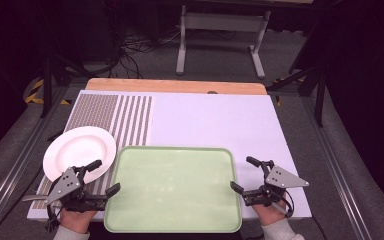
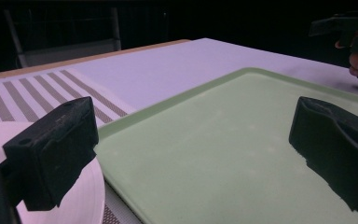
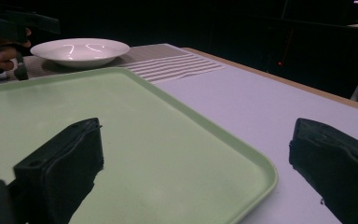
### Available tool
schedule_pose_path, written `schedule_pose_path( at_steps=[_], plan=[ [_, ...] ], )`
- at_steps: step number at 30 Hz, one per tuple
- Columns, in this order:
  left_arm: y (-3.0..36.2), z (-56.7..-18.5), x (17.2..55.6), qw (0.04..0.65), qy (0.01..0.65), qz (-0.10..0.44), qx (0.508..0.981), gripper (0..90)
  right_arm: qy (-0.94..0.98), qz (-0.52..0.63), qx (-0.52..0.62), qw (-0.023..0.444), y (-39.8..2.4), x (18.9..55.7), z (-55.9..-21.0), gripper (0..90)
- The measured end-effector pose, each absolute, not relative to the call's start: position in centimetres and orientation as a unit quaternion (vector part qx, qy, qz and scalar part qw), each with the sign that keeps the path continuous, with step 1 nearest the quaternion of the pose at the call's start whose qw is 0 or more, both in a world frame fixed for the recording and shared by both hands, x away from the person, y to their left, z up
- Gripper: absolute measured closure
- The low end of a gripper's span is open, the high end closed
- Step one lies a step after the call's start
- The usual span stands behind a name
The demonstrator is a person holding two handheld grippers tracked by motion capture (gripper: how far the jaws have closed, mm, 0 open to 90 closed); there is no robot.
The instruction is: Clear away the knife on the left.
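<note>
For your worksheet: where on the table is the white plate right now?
In the high view the white plate sits at the table's left, on the striped mat, just beside the green tray's left edge, with the left gripper right in front of it.

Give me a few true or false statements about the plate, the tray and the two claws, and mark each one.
1. The white plate lies left of the green tray. True.
2. The tray holds a cup. False: its surface is bare.
3. The left claw is open, one jaw over the plate's near rim. True.
4. The right claw is shut on the tray's edge. False: its jaws stand open by the tray's right edge, gripping nothing.
5. The plate sits on the striped mat. True.
</note>
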State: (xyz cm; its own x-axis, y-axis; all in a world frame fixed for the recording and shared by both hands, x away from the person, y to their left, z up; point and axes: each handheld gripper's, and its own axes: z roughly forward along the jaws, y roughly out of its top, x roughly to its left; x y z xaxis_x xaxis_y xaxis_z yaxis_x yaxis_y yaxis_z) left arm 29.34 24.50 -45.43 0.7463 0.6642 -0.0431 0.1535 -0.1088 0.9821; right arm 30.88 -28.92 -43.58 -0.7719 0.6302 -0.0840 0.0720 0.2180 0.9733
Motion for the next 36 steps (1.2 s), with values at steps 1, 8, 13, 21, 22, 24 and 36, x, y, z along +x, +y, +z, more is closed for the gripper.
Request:
schedule_pose_path(
  at_steps=[1,8,13,21,22,24,36],
  plan=[
    [24.4,-45.3,29.3,0.6,0.289,0.214,0.715,1.4,0.742,0.579,0.236,0.241,-28.9,30.9,-43.6,3.6],
    [24.5,-44.8,29.4,0.591,0.274,0.206,0.73,1.3,0.743,0.58,0.233,0.239,-28.9,30.9,-43.6,3.6],
    [24.8,-44.4,29.4,0.593,0.272,0.196,0.732,2.8,0.743,0.581,0.234,0.237,-28.9,30.9,-43.7,3.6],
    [25.6,-42.9,29.6,0.574,0.265,0.187,0.751,5.2,0.743,0.582,0.234,0.234,-28.8,31.0,-43.7,3.5],
    [25.7,-42.5,29.5,0.569,0.264,0.185,0.756,5.4,0.743,0.582,0.235,0.233,-28.8,31.0,-43.8,3.5],
    [26.0,-42.1,29.6,0.567,0.259,0.185,0.76,5.6,0.743,0.581,0.235,0.234,-28.8,31.0,-43.8,3.5],
    [26.6,-39.9,29.7,0.533,0.225,0.164,0.799,6.4,0.745,0.579,0.234,0.234,-28.8,31.1,-43.8,3.5]
  ],
)
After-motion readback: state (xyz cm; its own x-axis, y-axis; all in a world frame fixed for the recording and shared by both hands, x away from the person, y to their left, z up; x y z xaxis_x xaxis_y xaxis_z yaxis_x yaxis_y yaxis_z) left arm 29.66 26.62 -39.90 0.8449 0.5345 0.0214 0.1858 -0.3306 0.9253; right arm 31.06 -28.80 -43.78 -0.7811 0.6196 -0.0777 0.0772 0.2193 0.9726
